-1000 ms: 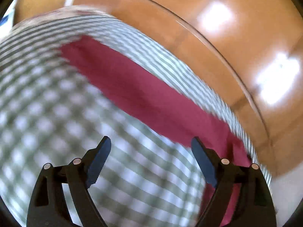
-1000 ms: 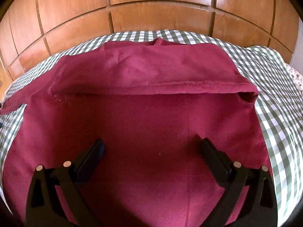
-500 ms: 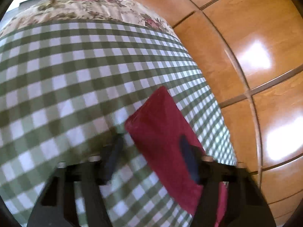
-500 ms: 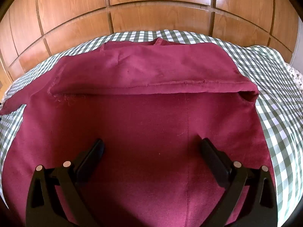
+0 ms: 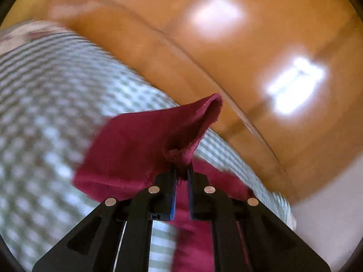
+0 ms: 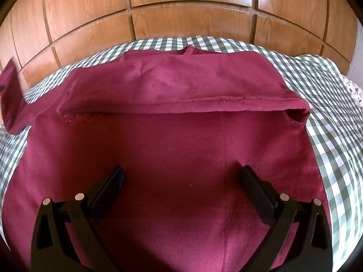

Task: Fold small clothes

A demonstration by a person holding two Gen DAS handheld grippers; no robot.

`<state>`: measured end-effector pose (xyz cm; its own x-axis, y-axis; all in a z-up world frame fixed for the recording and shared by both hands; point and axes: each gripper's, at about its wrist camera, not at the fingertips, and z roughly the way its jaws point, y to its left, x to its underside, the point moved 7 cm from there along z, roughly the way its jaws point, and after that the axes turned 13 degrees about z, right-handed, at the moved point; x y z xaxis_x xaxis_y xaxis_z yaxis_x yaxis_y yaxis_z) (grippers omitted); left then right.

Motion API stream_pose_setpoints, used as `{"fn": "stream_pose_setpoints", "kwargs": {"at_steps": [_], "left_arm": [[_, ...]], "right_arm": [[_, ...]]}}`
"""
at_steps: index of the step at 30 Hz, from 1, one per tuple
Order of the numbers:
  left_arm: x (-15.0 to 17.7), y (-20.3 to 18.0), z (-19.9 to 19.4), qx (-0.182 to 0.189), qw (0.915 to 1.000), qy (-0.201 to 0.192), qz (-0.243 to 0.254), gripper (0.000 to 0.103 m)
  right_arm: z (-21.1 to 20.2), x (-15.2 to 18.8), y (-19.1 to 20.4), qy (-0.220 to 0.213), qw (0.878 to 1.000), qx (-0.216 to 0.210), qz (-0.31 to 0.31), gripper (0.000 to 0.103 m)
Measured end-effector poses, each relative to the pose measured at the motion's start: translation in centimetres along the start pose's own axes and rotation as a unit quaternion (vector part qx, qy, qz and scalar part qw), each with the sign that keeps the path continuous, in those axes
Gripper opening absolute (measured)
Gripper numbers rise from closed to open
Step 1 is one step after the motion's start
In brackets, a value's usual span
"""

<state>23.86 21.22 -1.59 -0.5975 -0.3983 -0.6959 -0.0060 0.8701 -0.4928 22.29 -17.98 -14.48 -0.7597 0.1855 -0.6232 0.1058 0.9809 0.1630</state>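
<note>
A dark red garment (image 6: 181,154) lies spread on a green-and-white checked cloth (image 6: 329,104), its far part folded over toward me. My right gripper (image 6: 180,181) is open and empty, hovering over the garment's middle. My left gripper (image 5: 181,172) is shut on the garment's left sleeve (image 5: 140,145) and holds it lifted off the cloth. That raised sleeve (image 6: 9,95) also shows at the left edge of the right wrist view. The left wrist view is motion-blurred.
A glossy wooden panelled wall (image 6: 181,6) stands right behind the checked surface. A floral fabric (image 6: 354,90) shows at the far right edge. The checked cloth (image 5: 45,113) extends to the left of the sleeve.
My left gripper has shut on the sleeve end and lifted it off the cloth. The sleeve now rises at the left of the right wrist view. My right gripper has not moved.
</note>
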Motion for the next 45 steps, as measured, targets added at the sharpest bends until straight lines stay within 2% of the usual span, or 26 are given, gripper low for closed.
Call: {"fn": "stream_pose_setpoints", "kwargs": {"at_steps": [4, 8, 9, 10, 12, 15, 18, 20, 21, 23, 25, 27, 29, 30, 31, 32, 33, 34, 36, 40, 45], "left_arm": [[4.3, -10.0, 4.5, 0.064, 0.9929, 0.057, 0.082, 0.007], [9.5, -15.9, 8.2, 0.095, 0.9788, 0.121, 0.135, 0.008], [10.7, -16.5, 8.8, 0.095, 0.9755, 0.137, 0.144, 0.019], [12.1, -16.9, 9.3, 0.093, 0.9716, 0.158, 0.149, 0.044], [13.0, -16.3, 9.0, 0.089, 0.9726, 0.168, 0.134, 0.069], [13.0, -14.3, 7.6, 0.077, 0.9756, 0.155, 0.136, 0.070], [12.6, -11.7, 5.7, 0.023, 0.9798, 0.130, 0.150, 0.070], [12.6, -9.1, 3.8, -0.021, 0.9817, 0.114, 0.151, 0.070], [12.7, -7.8, 2.8, -0.042, 0.9820, 0.109, 0.149, 0.070], [13.0, -5.2, 1.7, -0.078, 0.9822, 0.104, 0.135, 0.070], [13.1, -3.3, 1.1, -0.100, 0.9825, 0.102, 0.119, 0.070], [13.3, -2.0, 0.7, -0.114, 0.9823, 0.103, 0.108, 0.070], [13.5, -1.1, 0.9, -0.125, 0.9812, 0.110, 0.097, 0.070], [13.7, -1.0, 1.1, -0.128, 0.9811, 0.112, 0.093, 0.070], [13.8, -1.0, 1.3, -0.128, 0.9811, 0.113, 0.091, 0.070], [13.7, -1.0, 1.5, -0.131, 0.9806, 0.113, 0.093, 0.071], [13.7, -0.9, 1.8, -0.136, 0.9797, 0.113, 0.095, 0.072], [13.7, -0.9, 1.9, -0.138, 0.9792, 0.114, 0.095, 0.072], [13.5, -0.9, 2.6, -0.139, 0.9791, 0.115, 0.093, 0.072], [12.6, -1.5, 4.2, -0.153, 0.9766, 0.118, 0.094, 0.072], [11.0, -1.9, 6.8, -0.187, 0.9688, 0.125, 0.103, 0.072]], "right_arm": [[-0.1, 0.0, -0.1, -0.001, 1.000, -0.008, 0.006, 0.101], [-0.1, -0.1, -0.2, -0.002, 1.000, -0.015, 0.011, 0.101], [-0.2, -0.1, -0.2, -0.002, 1.000, -0.016, 0.012, 0.101], [-0.2, -0.1, -0.2, -0.003, 1.000, -0.019, 0.014, 0.101], [-0.3, 0.0, -0.3, -0.003, 1.000, -0.024, 0.018, 0.101], [-0.3, -0.1, -0.3, -0.001, 0.999, -0.027, 0.021, 0.101], [-0.6, -0.5, 0.0, 0.015, 0.999, -0.021, 0.023, 0.101], [-1.3, -1.2, 0.6, 0.023, 0.996, -0.060, 0.063, 0.101], [-1.7, -1.8, 1.3, 0.031, 0.991, -0.097, 0.092, 0.100], [-1.7, -2.7, 3.1, 0.043, 0.985, -0.130, 0.103, 0.092], [-1.0, -3.2, 5.7, 0.066, 0.981, -0.154, 0.097, 0.076], [0.4, -3.3, 8.7, 0.091, 0.979, -0.166, 0.075, 0.074], [2.8, -2.8, 11.0, 0.125, 0.979, -0.152, 0.054, 0.073], [3.2, -2.7, 11.5, 0.121, 0.982, -0.138, 0.041, 0.068], [3.3, -2.9, 12.2, 0.111, 0.986, -0.122, 0.020, 0.044], [3.2, -3.2, 12.7, 0.109, 0.987, -0.113, 0.008, 0.032], [2.8, -3.8, 13.1, 0.116, 0.985, -0.128, 0.011, 0.009], [2.0, -4.7, 13.4, 0.110, 0.984, -0.143, 0.014, 0.007], [-0.1, -6.9, 13.8, 0.066, 0.987, -0.144, -0.004, 0.007], [-4.8, -11.5, 14.4, -0.001, 0.985, -0.173, -0.022, 0.007], [-9.5, -16.0, 12.5, -0.075, 0.983, -0.166, -0.034, 0.005]]}}
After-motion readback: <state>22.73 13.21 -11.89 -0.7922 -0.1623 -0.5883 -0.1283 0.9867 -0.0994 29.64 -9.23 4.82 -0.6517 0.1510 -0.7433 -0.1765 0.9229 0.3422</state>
